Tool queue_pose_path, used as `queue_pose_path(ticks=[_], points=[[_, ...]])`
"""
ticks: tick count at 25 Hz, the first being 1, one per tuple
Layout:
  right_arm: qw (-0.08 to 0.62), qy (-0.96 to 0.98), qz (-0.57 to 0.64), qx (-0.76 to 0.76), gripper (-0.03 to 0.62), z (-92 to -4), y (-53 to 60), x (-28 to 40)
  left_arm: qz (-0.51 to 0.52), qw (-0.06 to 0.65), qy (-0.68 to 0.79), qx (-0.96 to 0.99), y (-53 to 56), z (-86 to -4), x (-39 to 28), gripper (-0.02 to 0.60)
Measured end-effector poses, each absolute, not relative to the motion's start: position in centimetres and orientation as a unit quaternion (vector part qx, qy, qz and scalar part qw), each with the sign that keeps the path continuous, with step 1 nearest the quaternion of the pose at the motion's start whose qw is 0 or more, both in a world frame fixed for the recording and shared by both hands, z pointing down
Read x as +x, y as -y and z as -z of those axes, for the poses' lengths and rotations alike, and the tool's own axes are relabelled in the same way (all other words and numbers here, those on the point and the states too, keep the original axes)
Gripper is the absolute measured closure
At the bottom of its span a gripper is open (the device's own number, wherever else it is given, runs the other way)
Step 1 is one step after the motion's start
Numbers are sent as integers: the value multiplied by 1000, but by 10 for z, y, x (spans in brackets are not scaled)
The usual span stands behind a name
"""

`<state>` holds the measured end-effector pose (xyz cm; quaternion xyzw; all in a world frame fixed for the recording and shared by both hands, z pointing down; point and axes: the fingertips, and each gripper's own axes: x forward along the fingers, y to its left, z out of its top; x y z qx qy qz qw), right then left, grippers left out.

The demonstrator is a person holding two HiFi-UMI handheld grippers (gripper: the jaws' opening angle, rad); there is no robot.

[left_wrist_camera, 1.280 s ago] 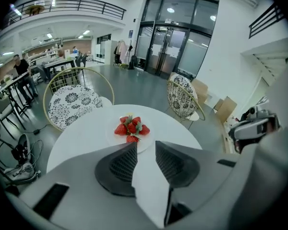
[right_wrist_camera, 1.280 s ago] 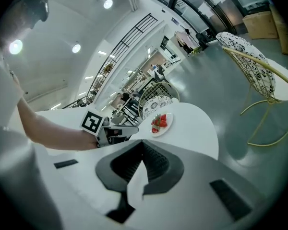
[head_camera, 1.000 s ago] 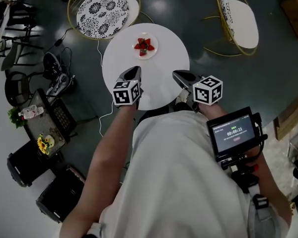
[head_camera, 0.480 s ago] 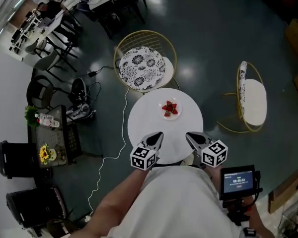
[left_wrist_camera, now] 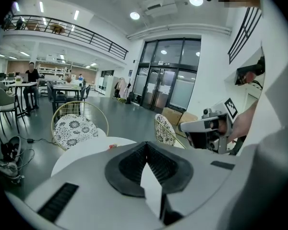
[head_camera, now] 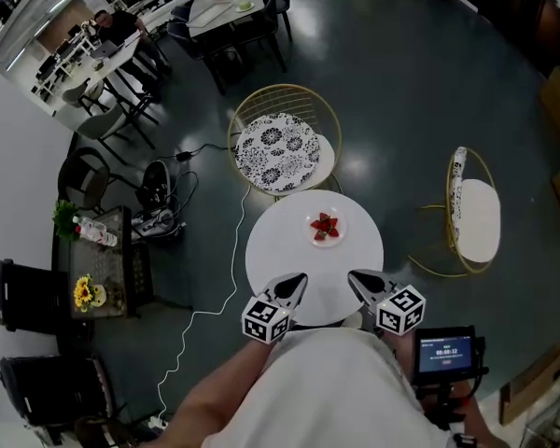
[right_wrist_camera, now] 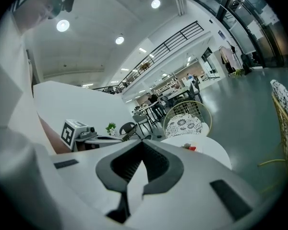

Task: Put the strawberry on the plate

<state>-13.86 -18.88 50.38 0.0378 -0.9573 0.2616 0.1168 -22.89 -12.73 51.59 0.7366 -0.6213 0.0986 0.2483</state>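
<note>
Several red strawberries (head_camera: 325, 225) lie on a small white plate (head_camera: 315, 237) at the far side of the round white table (head_camera: 280, 250). My left gripper (head_camera: 291, 287) and right gripper (head_camera: 362, 284) hover side by side over the table's near edge, well short of the plate. Both are shut with nothing between the jaws. The left gripper view shows its closed pads (left_wrist_camera: 134, 164), with a strawberry (left_wrist_camera: 113, 146) far ahead and the right gripper (left_wrist_camera: 206, 128) beside it. From the right gripper (right_wrist_camera: 143, 147) I see the strawberries (right_wrist_camera: 191, 148) on the table (right_wrist_camera: 211, 152).
A gold wire chair with a patterned cushion (head_camera: 282, 149) stands just behind the table, and a second chair (head_camera: 476, 215) stands to the right. A white cable (head_camera: 226, 278) trails over the floor on the left. A low stand with flowers (head_camera: 98, 269) is farther left.
The head view has pulled up and back, so the table looks smaller and more floor shows. Both grippers keep their place at the table's near edge.
</note>
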Motion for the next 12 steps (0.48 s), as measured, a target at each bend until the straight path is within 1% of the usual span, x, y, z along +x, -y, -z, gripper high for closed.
queue_pose_path(ticks=[6,12], points=[[115,958,-261,36,586,-512,177,-136,-103,244,618,741,119,-525,-223,574],[111,957,-265,35,586,-539,180,-135,-114,238,617,741,123,-552,-222,574]])
